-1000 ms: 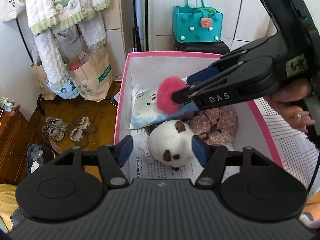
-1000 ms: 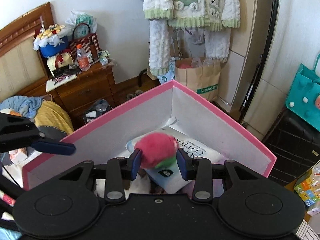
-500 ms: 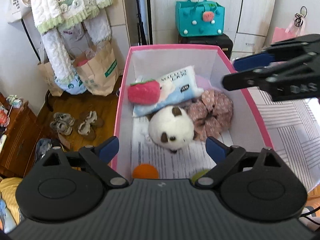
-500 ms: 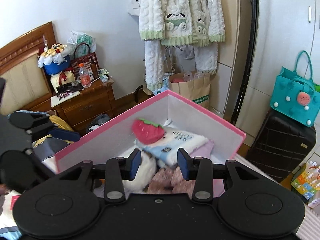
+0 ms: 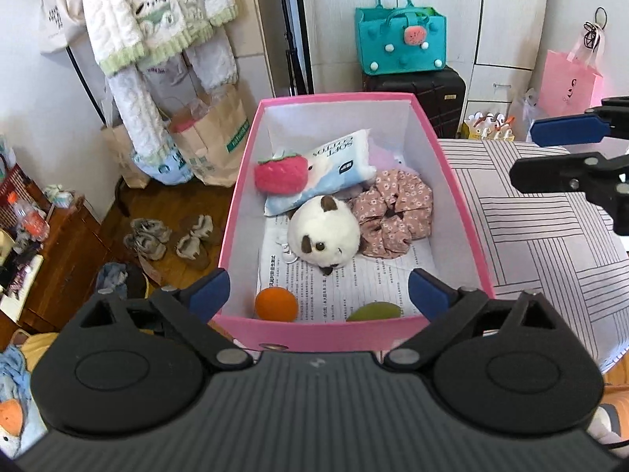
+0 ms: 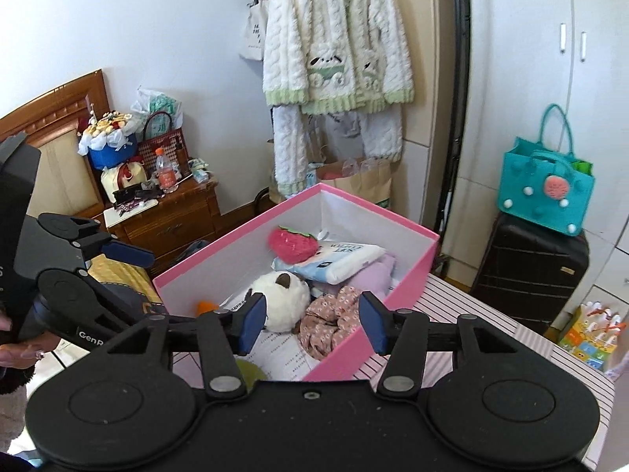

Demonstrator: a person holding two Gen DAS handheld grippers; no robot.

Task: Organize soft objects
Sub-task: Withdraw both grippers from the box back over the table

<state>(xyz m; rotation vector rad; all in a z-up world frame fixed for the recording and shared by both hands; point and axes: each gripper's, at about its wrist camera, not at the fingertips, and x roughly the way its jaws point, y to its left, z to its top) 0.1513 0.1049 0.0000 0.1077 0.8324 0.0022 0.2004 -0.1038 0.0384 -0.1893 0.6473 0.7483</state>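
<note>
A pink box (image 5: 235, 212) holds a red strawberry plush (image 5: 280, 173) on a soft tissue pack (image 5: 338, 161), a white panda plush (image 5: 324, 236), a floral scrunchie (image 5: 393, 212), an orange ball (image 5: 276, 305) and a green ball (image 5: 373, 312). My left gripper (image 5: 317, 293) hovers above the box's near end, its jaws opening wide with nothing between them. My right gripper (image 6: 312, 322) is back from the box's side, its jaws opening and empty; the strawberry plush (image 6: 293, 242) lies free beyond it. In the left wrist view the right gripper (image 5: 525, 153) is at the far right.
The box stands on a striped surface (image 5: 542, 244). A teal bag (image 5: 401, 39) sits on a black suitcase (image 5: 416, 90) behind it. Paper bags (image 5: 212, 145), shoes (image 5: 169, 236) and a wooden nightstand (image 6: 169, 216) are to the left. A white sweater (image 6: 338, 47) hangs above.
The right gripper let go of the strawberry plush onto the tissue pack and drew back to the right. The left gripper's jaws widened away from the panda plush and pulled back out of the box.
</note>
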